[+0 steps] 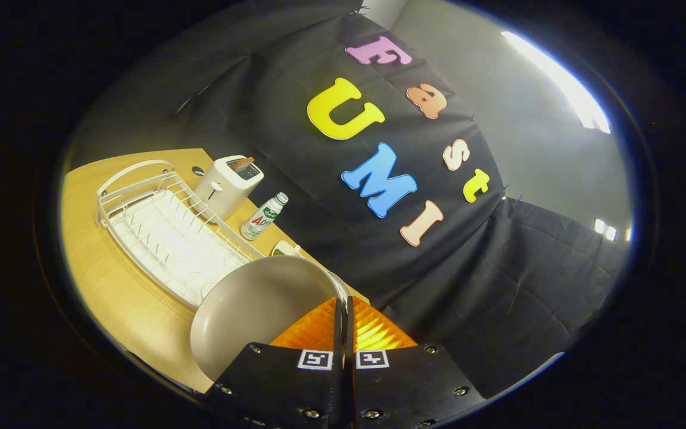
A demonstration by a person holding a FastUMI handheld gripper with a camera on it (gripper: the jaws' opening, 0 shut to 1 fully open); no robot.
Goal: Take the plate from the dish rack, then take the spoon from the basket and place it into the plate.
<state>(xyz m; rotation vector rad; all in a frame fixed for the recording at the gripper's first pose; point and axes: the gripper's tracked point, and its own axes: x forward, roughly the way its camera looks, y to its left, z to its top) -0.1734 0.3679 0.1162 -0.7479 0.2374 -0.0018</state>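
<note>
The tongs (343,310) are seen clenched on the rim of the plate (248,316), both fingers pressed together on its edge so that the pale, round plate is carried tilted, its hollow face turned toward the camera and its body hanging to one side of the fingers. The plate is held in the air above the wooden bench (111,286), in front of the near end of the dish rack (164,232). The white wire dish rack is set on a white tray along the bench, its slots seen bare, with a rounded handle at its far end. Just beyond the rack, near the bench's far edge against the black cloth wall, a white toaster (227,185) is stood with something brown poking from its slot. Beside the toaster a small bottle (264,215) with a white cap and a green label is stood, and a small pale item (286,248) with a green patch is glimpsed just past the plate's upper rim; what it is cannot be told.
</note>
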